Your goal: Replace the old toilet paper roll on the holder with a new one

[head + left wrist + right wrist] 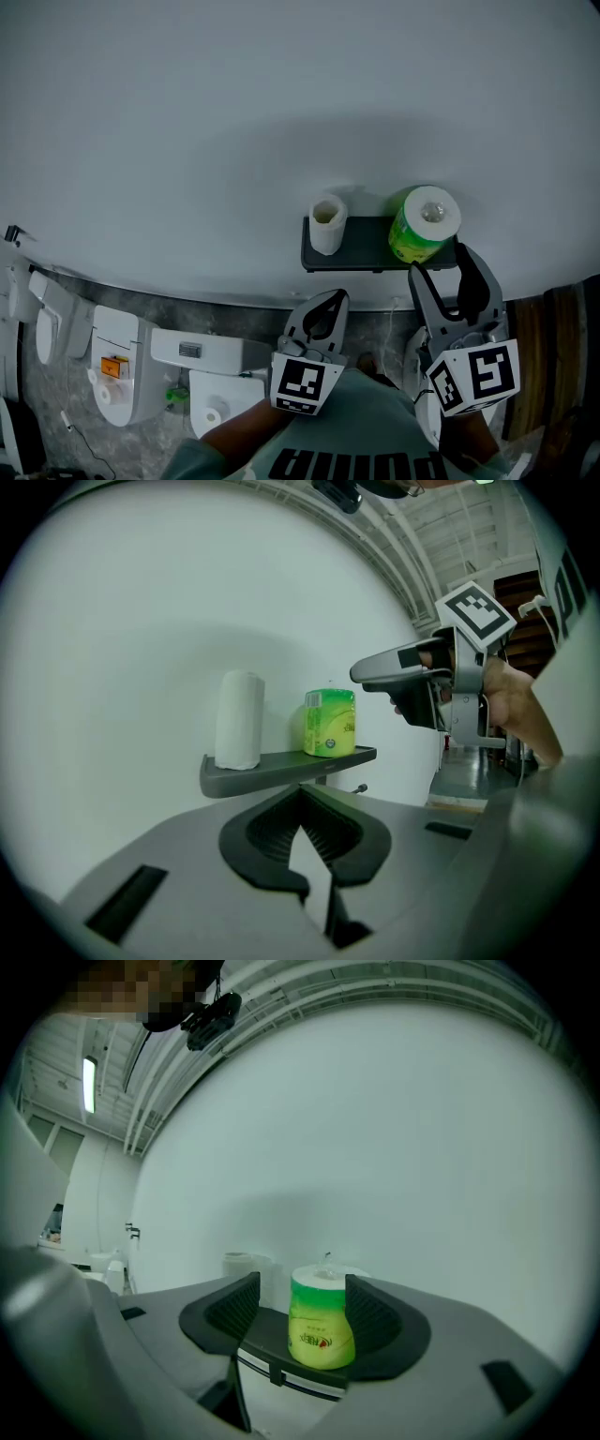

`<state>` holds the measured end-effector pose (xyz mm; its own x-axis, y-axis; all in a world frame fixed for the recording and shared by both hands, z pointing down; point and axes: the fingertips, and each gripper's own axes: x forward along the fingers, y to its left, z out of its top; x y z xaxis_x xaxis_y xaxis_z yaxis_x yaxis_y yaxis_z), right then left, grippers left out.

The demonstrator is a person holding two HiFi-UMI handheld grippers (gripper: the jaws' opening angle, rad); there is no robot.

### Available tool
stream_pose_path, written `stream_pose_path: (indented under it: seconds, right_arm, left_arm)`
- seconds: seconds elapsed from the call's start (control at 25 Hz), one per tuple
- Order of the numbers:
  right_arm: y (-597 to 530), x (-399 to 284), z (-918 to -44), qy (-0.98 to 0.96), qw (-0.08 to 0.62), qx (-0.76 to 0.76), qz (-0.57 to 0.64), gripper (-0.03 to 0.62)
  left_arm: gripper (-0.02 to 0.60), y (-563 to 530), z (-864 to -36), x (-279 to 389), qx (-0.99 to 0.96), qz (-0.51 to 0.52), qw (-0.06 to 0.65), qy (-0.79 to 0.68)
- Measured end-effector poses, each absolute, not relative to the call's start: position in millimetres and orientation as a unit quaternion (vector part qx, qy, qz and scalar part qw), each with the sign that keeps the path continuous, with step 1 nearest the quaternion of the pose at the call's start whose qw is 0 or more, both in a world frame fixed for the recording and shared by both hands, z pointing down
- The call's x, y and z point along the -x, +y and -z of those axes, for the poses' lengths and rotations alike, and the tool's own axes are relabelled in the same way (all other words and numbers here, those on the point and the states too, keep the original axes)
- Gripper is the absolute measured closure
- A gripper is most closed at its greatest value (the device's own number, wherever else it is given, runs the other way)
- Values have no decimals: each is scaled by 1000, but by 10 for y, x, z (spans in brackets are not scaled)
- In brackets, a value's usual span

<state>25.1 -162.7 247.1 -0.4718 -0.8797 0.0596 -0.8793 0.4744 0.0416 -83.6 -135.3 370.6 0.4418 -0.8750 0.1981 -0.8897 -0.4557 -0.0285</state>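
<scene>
A dark grey shelf (pixel 366 255) is fixed to the white wall. On its left end stands a thin white roll (pixel 327 223) (pixel 238 720). On its right end stands a full roll in green wrapping (pixel 424 223) (pixel 330 722) (pixel 321 1321). My right gripper (pixel 441 264) (pixel 302 1290) is open and level at the shelf's front edge. The green roll shows between its jaws, and the pads do not press on it. My left gripper (pixel 334 298) (pixel 302 794) hangs below the shelf's left half, shut with nothing in it.
White toilet fixtures (pixel 122 366) stand on the grey floor at the lower left of the head view. Dark wood panelling (pixel 553 347) runs down the right edge. In the left gripper view, a hand holds the right gripper (pixel 427 682) up to the right of the shelf.
</scene>
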Motion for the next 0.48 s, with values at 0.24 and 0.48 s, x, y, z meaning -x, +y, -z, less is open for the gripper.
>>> stream_pose_path:
  seconds: [0.24,0.48]
  right_arm:
    - [-1737,-393,-2705,-857,50,-512,-19,282]
    - [-1864,-435,-2862,-860,61,-505,-34,243]
  left_arm:
    - [577,-1403,-3687,642,-856,-100,33,-506]
    - [577,-1456,-3659,508,-859,-106,29,-500]
